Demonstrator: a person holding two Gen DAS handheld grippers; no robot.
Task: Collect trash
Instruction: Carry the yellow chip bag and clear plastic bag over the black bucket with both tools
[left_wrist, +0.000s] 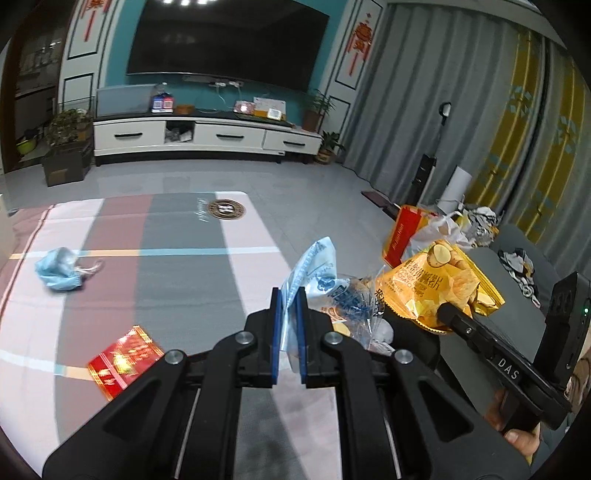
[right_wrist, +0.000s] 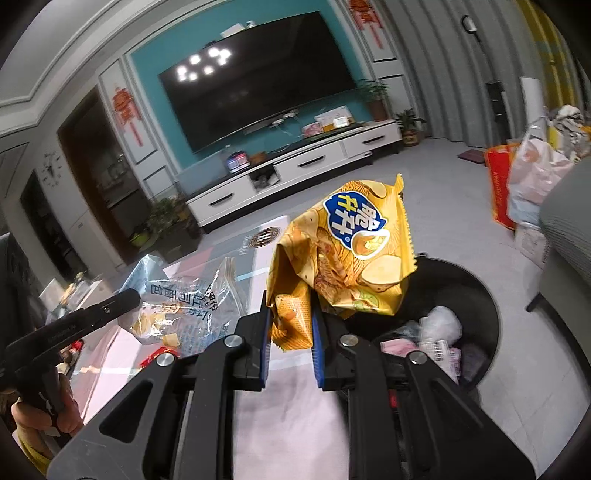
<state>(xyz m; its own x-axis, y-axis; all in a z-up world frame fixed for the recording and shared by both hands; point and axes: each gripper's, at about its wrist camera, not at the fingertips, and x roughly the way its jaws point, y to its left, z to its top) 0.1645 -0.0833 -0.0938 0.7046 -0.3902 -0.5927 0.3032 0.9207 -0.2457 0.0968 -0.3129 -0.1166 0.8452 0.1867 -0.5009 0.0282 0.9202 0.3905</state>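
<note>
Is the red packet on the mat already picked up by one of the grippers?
No, the red packet lies flat on the mat, while the left gripper is shut on a clear blue wrapper.

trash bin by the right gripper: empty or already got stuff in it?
Not empty. The black bin already holds a white crumpled bag and pink wrappers.

Far wall painted teal (left_wrist: 118, 44), hung with a large dark television (left_wrist: 227, 40) showing reflected ceiling lights. Below it, a long white media cabinet (left_wrist: 207, 138) with black handles, strewn with boxes. Potted plants (left_wrist: 68, 125) at the cabinet's left, more at its right. Red knot ornaments (left_wrist: 360, 40) on white wall panels. Grey and yellow curtains (left_wrist: 461, 110) along the right. Pale grey tiled floor (left_wrist: 314, 177), striped pink and grey mat (left_wrist: 166, 258) near.
</note>
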